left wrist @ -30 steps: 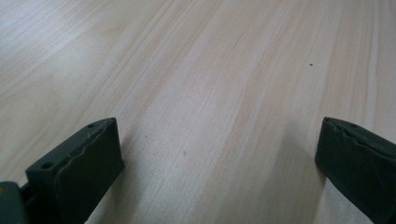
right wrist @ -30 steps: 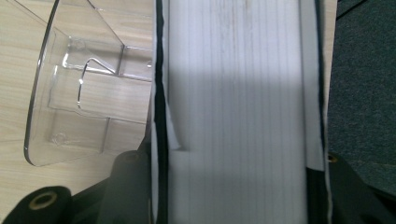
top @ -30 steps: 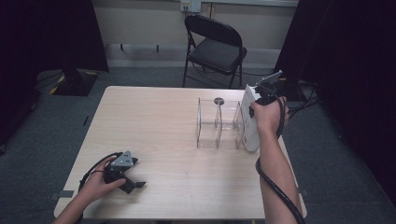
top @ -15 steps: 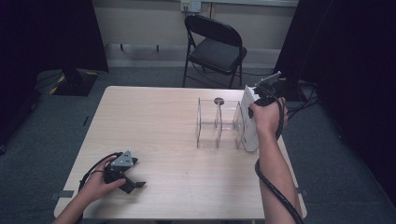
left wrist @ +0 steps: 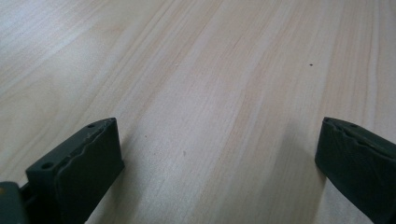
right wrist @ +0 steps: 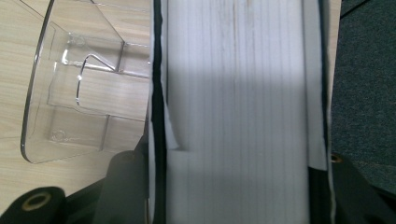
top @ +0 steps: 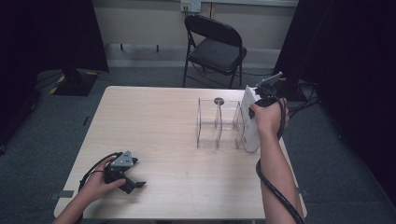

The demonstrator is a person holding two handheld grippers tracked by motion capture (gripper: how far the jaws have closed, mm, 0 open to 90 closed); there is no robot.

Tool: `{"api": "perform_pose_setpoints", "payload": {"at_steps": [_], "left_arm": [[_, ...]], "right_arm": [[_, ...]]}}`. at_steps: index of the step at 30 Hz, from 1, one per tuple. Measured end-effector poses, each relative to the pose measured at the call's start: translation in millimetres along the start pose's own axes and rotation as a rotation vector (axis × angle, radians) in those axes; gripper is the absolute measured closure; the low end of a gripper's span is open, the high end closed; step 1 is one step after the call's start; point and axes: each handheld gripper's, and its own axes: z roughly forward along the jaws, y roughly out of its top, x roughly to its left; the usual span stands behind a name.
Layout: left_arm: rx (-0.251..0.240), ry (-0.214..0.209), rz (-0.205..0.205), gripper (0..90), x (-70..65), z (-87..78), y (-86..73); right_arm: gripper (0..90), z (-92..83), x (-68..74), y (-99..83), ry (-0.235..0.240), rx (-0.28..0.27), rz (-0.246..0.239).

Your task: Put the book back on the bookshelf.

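A dim room with grey carpet and dark curtains is surrounding a square pale wooden table [top: 187, 154], and a black folding chair [top: 212, 49] is standing beyond its far edge. On the right half of the table a clear acrylic rack with upright dividers [top: 219, 123] is sitting, its compartments looking empty, with a small dark round disc [top: 218, 101] lying just behind it.

Against the rack's right end a thick white book [top: 250, 119] is standing upright, its long axis running near to far and its page edges facing up toward the right gripper [top: 261, 100]. That gripper is coming down on the book from above, nearer to it by far than the other hand. In the right gripper view the two black jaws are straddling the block of pages [right wrist: 238, 112], one on each cover, and they have just been opening slightly; whether the pads are pressing on the covers cannot be told.

At the near left corner the left gripper [top: 133, 183] is resting on the tabletop, jaws wide apart over bare wood [left wrist: 210, 93], holding nothing.
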Motion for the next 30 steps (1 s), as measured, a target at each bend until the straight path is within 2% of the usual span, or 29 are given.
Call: {"api": "perform_pose_setpoints", "payload": {"at_steps": [8,13,20,22,30], "left_arm": [[0.000,0.000,0.000,0.0,0.0,0.0,0.0],[0.000,0.000,0.000,0.0,0.0,0.0,0.0],[0.000,0.000,0.000,0.0,0.0,0.0,0.0],[0.000,0.000,0.000,0.0,0.0,0.0,0.0],[0.000,0.000,0.000,0.0,0.0,0.0,0.0]], "right_arm": [[46.7,0.0,0.5,-0.3,-0.004,0.003,-0.001],[36.9,0.4,-0.3,-2.7,-0.011,-0.006,0.002],[36.0,-3.3,-1.8,-7.1,0.012,-0.027,0.002],[33.7,-5.0,-2.7,-8.1,0.026,-0.033,0.007],[26.5,-8.1,-1.4,-13.6,0.028,-0.039,-0.011]]}}
